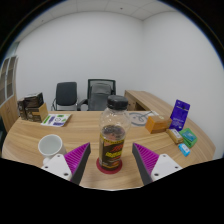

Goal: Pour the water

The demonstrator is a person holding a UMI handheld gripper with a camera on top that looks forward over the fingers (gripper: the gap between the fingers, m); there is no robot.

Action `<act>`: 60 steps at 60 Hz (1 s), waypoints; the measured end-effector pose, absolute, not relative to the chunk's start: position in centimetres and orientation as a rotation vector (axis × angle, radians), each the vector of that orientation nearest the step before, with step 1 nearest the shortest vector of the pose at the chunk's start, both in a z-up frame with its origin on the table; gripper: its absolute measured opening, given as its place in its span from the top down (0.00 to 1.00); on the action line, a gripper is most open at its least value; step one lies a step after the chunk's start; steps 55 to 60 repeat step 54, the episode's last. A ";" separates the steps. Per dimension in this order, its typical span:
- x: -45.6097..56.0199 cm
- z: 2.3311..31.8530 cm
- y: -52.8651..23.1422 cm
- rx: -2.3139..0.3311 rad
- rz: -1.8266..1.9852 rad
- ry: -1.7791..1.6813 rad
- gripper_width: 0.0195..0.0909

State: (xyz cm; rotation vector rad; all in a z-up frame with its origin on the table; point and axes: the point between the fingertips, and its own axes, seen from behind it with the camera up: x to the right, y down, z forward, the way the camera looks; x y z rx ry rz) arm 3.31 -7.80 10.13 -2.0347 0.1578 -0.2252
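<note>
A clear bottle point(112, 146) with a yellow and dark label stands upright on a round red coaster point(110, 166) on the wooden table point(150, 142). It stands between my gripper's fingers, with a gap at each side. My gripper point(111, 164) is open, its magenta pads point(78, 155) flanking the bottle's lower half. A white cup point(49, 146) sits on the table to the left, just beyond the left finger.
To the right lie a purple box point(180, 113), a tan box point(158, 124) and teal packets point(185, 140). A dark box point(32, 106) and a book point(55, 120) are at the left. Two office chairs point(66, 95) stand behind the table.
</note>
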 end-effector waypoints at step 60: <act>-12.2 24.3 -36.5 -2.075 -0.228 0.111 0.08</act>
